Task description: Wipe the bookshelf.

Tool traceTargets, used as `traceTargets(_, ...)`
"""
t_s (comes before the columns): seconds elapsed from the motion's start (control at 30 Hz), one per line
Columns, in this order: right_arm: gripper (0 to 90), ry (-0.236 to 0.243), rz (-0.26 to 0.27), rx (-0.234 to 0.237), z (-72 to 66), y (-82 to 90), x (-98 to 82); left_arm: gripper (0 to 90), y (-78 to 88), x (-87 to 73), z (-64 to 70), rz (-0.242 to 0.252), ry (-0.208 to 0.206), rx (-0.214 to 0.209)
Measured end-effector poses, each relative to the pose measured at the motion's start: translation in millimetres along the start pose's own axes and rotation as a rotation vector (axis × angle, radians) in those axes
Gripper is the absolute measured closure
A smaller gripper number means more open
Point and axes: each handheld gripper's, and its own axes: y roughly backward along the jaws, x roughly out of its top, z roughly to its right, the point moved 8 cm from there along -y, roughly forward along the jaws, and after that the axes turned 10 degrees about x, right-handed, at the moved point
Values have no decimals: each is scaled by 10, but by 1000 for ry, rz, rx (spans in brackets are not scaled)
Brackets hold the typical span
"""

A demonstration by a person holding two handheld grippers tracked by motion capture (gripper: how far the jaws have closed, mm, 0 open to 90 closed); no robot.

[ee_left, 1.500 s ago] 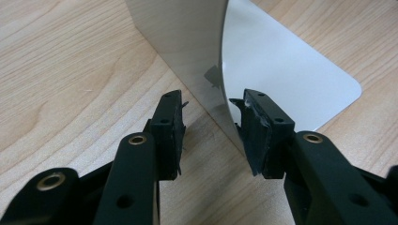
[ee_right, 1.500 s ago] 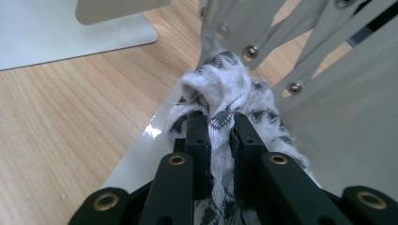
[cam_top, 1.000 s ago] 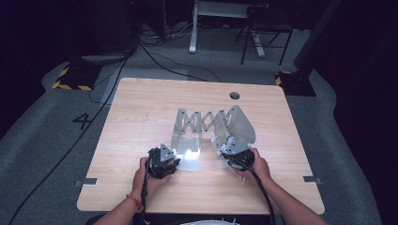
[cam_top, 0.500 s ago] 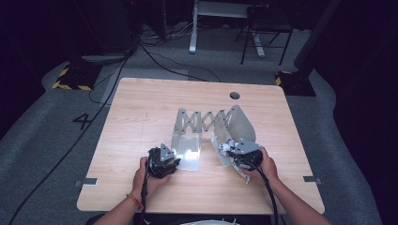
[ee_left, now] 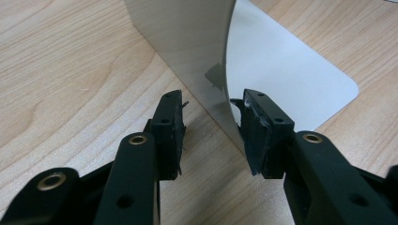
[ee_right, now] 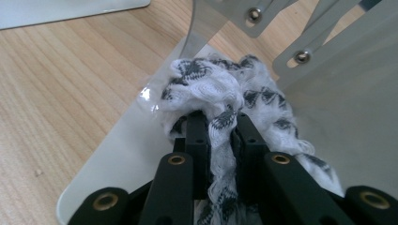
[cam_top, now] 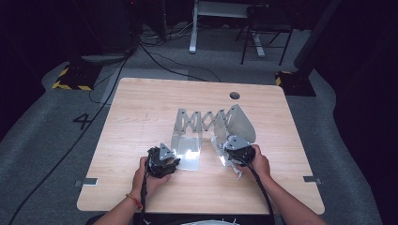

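two grippers work at one wooden surface (cam_top: 141, 117). we count one metal expanding rack (cam_top: 211, 123) with two end plates joined by scissor links, and one black-and-white cloth (ee_right: 220, 93). our right gripper (ee_right: 220, 124) has its jaws clamped on the cloth, which lies on the rack's right base plate just beside the links. our left gripper (ee_left: 211, 126) holds its jaws apart, straddling the left plate's upright edge (ee_left: 197, 61); whether the pads touch it we cannot tell. past the surface stand a chair and cables on grey floor.
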Motion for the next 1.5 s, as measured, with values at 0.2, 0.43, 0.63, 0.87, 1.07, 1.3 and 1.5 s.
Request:
traceTargets(0.2,809,-11,-13,82,-76,32,-49,600,1,-1,2,-1,-2,0)
traceTargets(0.43,811,-10,-66,169,-169,219,-190,600,1,-1,2,-1,-2,-1)
traceTargets(0.63,809,3,-56,109,-107,217,-144,600,-2,2,5,0,-5,-4)
traceTargets(0.87,809,51,-35,19,-107,-20,26,600,-2,2,5,0,-6,-5)
traceTargets(1.07,808,30,-10,-31,-44,-118,89,600,-1,2,7,1,-9,-4)
traceTargets(1.3,811,6,-29,24,-30,-61,29,598,0,1,8,2,-10,-5)
traceTargets(1.5,812,1,-62,29,-30,36,-52,598,1,0,9,1,-11,-6)
